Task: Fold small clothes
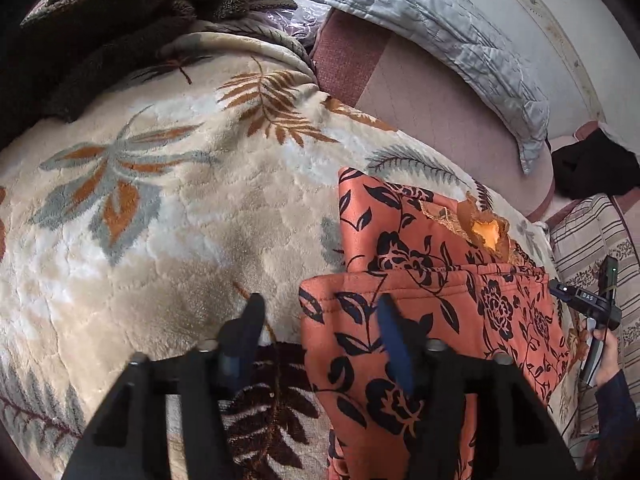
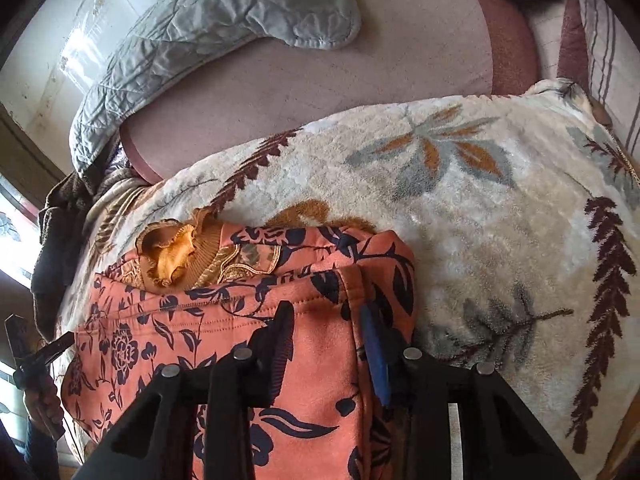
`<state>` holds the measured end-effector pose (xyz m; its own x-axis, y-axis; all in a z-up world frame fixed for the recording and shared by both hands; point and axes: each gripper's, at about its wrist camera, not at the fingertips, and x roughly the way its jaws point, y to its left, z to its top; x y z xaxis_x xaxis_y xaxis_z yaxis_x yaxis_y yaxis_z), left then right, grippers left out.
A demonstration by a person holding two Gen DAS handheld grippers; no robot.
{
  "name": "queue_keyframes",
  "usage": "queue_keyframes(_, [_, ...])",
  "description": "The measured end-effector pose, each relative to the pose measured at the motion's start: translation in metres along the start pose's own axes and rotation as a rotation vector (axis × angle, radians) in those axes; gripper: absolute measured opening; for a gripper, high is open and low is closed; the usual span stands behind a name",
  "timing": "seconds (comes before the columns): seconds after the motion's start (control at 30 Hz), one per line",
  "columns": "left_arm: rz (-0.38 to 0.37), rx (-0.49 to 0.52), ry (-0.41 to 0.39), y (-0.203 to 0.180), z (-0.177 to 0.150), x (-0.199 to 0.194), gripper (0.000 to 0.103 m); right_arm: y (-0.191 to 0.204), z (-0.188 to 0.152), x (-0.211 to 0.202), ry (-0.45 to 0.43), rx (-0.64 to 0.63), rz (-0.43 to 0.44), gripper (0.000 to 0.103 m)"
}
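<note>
Orange floral garment (image 1: 432, 300) lies folded on cream leaf-print blanket (image 1: 180, 220), lower right of left wrist view, lower left-centre of right wrist view. Its hem edge is doubled up over the body w/ mustard ruffled collar (image 2: 168, 256) showing just above the fold.

Left gripper (image 1: 320, 320): jaws apart, straddling garment's left edge, one finger over bare blanket, other over the fabric; nothing pinched.

Right gripper (image 2: 326, 326): jaws part-closed around the garment's right folded edge; can't tell if pads actually press on cloth.

Open room: wide bare blanket to frame left in left view, to frame right in right view. Grey quilted pillow (image 2: 208, 20) sits well apart, up top.
</note>
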<state>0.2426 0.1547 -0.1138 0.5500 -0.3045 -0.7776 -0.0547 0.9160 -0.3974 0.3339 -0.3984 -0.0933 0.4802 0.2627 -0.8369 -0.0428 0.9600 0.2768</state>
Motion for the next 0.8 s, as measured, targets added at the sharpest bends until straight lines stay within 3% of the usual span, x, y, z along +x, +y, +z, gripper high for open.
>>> queue_keyframes(0.07, [0.028,0.043,0.003,-0.006,-0.003,0.005,0.067,0.0,-0.002,0.009,0.016,0.003,-0.011,0.037])
queue_keyframes(0.1, [0.038,0.049,0.021,-0.008,-0.003,0.01,0.061,-0.001,-0.003,0.012,0.021,0.01,-0.006,0.036])
queue_keyframes(0.13, [0.047,0.046,0.045,-0.008,-0.002,0.016,0.021,-0.001,-0.004,0.014,0.028,0.016,-0.015,0.033])
queue_keyframes(0.17, [0.045,0.041,0.079,-0.008,0.0,0.023,0.006,0.002,-0.005,0.014,0.027,0.009,-0.029,0.019])
queue_keyframes(0.2, [0.045,0.032,0.071,-0.008,0.002,0.024,0.006,0.005,-0.006,0.012,0.022,-0.007,-0.039,0.01])
queue_keyframes(0.33, [0.041,0.061,-0.045,-0.021,0.013,-0.004,0.005,0.015,-0.002,-0.016,-0.036,-0.047,-0.055,0.007])
queue_keyframes(0.4, [0.008,0.096,-0.098,-0.031,0.024,-0.021,0.005,0.017,0.002,-0.037,-0.094,-0.058,-0.062,0.0])
queue_keyframes(0.5, [0.0,0.184,-0.166,-0.055,0.046,-0.036,0.005,0.01,0.01,-0.072,-0.21,-0.032,-0.07,0.0])
queue_keyframes(0.57, [-0.013,0.216,-0.187,-0.067,0.061,-0.033,0.005,0.0,0.021,-0.083,-0.235,0.002,-0.058,0.0])
queue_keyframes(0.67, [-0.002,0.223,-0.181,-0.077,0.073,-0.019,0.005,-0.012,0.024,-0.075,-0.21,0.036,0.022,0.003])
queue_keyframes(0.73, [0.005,0.227,-0.181,-0.077,0.07,-0.016,0.005,-0.013,0.016,-0.065,-0.184,0.028,0.063,0.014])
queue_keyframes(0.8, [0.014,0.231,-0.181,-0.074,0.062,-0.018,0.005,-0.009,0.007,-0.049,-0.135,0.008,0.077,0.054])
